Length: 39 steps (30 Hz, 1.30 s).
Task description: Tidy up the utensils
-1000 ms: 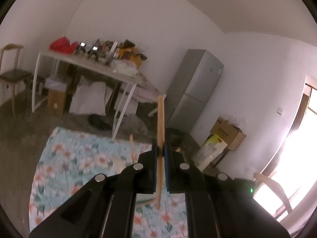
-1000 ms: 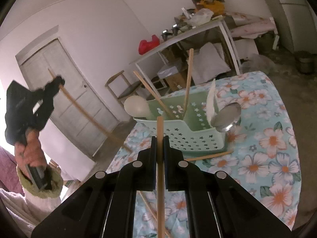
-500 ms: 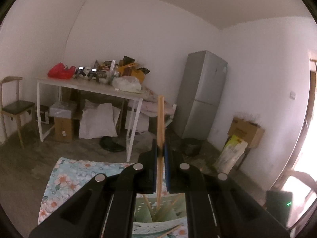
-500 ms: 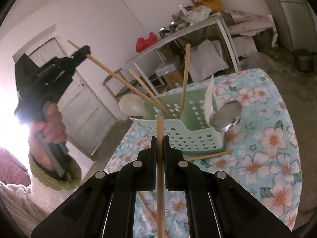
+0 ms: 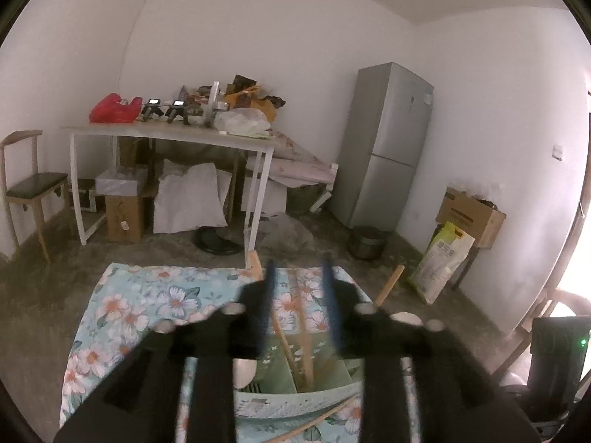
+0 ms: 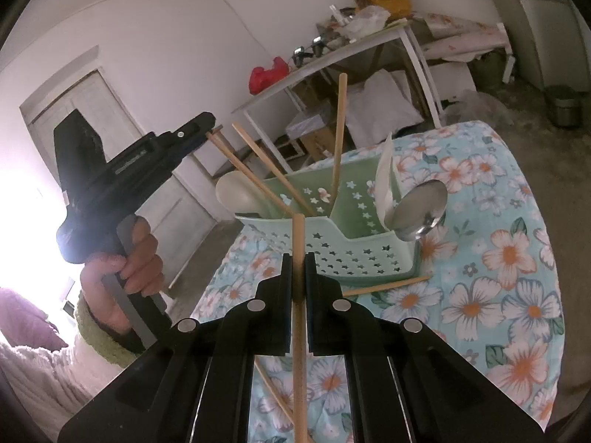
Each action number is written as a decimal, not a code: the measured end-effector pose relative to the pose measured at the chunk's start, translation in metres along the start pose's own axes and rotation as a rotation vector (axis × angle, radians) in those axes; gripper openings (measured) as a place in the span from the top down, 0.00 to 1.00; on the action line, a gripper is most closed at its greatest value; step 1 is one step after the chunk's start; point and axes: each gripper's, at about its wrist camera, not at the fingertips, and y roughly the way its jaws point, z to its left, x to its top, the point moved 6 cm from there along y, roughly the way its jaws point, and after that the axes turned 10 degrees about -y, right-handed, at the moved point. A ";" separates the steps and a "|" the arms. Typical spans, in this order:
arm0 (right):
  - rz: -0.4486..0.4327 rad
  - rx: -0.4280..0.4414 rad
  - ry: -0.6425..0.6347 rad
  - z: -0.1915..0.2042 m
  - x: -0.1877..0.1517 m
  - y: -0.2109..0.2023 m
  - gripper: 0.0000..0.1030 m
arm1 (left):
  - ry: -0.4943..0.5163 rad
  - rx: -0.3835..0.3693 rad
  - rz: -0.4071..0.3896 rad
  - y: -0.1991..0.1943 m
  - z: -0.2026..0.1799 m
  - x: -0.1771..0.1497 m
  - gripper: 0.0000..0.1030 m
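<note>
Left tongs point(image 5: 297, 295): released. Their jaws have just been opening, and the blue pads point(image 5: 266, 297) stand apart with a gap between them. A pale wooden chopstick point(image 5: 301, 326) shows in that gap, its lower end down inside the pale green plastic utensil basket with star-shaped cut-outs point(image 6: 364, 254); the pads do not press on it. In the right wrist view the tips of these tongs sit just beside the upper end of a slanting chopstick point(image 6: 258, 181) that leans in the basket. A hand point(image 6: 125, 269) in a green cuff holds the handle.

Right tongs point(image 6: 298, 277): clenched on a single light wooden chopstick point(image 6: 298, 243), which stands roughly upright between the jaws, its top just above them and its length running down past them.

The basket rests on the tabletop, covered with a light blue floral cloth point(image 6: 517, 295), towards its far left corner in the right wrist view. It holds several chopsticks, a white spoon point(image 6: 236, 193) at its left end, and a shiny metal spoon point(image 6: 421, 212) at its right end. One loose chopstick point(image 6: 388, 285) lies flat on the cloth, just in front of the basket.
</note>
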 end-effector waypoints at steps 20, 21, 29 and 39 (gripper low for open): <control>-0.029 0.000 -0.017 0.006 0.006 -0.006 0.96 | -0.008 0.073 0.030 -0.079 0.021 -0.029 0.28; -0.034 -0.002 -0.020 0.007 0.007 -0.007 0.96 | -0.006 0.087 0.044 -0.080 0.025 -0.035 0.28; -0.076 -0.011 -0.070 0.020 0.021 -0.017 0.96 | -0.079 0.166 0.180 -0.082 0.062 -0.093 0.26; -0.128 -0.012 -0.118 0.032 0.044 -0.023 0.96 | -0.152 0.249 0.274 -0.088 0.091 -0.142 0.22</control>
